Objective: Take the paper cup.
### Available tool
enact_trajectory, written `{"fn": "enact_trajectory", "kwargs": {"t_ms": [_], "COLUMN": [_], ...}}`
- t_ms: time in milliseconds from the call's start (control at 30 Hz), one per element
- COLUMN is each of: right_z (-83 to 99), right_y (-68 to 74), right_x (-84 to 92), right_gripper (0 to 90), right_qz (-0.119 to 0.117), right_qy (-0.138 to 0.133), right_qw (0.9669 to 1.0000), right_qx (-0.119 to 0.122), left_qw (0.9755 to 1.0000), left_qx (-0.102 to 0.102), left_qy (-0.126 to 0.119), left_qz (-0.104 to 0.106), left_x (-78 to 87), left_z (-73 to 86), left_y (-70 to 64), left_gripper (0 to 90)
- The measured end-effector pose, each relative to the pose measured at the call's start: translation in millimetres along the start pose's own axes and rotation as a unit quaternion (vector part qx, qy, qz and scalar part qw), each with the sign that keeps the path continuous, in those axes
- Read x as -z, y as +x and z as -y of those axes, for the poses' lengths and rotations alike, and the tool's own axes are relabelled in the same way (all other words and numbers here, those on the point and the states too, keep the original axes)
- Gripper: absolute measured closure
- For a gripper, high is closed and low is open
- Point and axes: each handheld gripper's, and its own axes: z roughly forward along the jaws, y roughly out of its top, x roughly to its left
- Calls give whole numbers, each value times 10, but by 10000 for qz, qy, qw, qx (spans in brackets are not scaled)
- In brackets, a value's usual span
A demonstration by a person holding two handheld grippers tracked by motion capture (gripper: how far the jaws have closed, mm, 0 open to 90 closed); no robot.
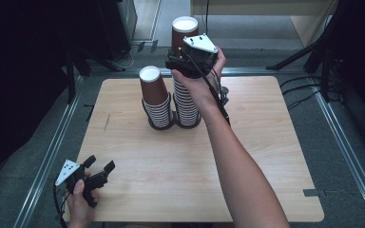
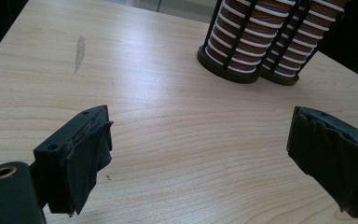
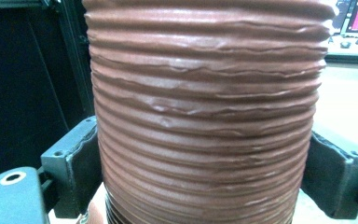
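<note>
Right gripper [image 1: 186,64] clamped on top brown cup [image 3: 205,116] of far stack, tips hidden behind hand. Left gripper [image 2: 200,154] open, near-left on table [image 1: 266,142]. No legible writing.

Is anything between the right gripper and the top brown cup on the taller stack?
No. The right gripper has its jaws against both sides of the ribbed brown cup atop the taller stack, with nothing between pads and cup.

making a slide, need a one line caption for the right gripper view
Right tongs clamped on the ribbed brown paper cup atop a stack, one pad on each side.
</note>
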Motion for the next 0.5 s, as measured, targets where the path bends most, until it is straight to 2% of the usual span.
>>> {"fn": "enact_trajectory", "kwargs": {"t_ms": [133, 300, 500], "right_z": [-71, -221, -349], "right_y": [9, 39, 53], "right_x": [27, 62, 90], "right_gripper": [136, 136, 138], "right_qz": [13, 27, 9], "right_qy": [-120, -215, -305], "right_qw": [9999, 9997, 9995], "right_qx": [-18, 75, 34], "left_qw": [10000, 10000, 10000], "left_qx": [-1, -4, 6], "left_qy": [2, 5, -1], "left_qz": [3, 6, 10], "left_x": [0, 0, 1], "left_z": [0, 0, 0], "left_y": [0, -1, 1], "left_gripper": [64, 63, 63]}}
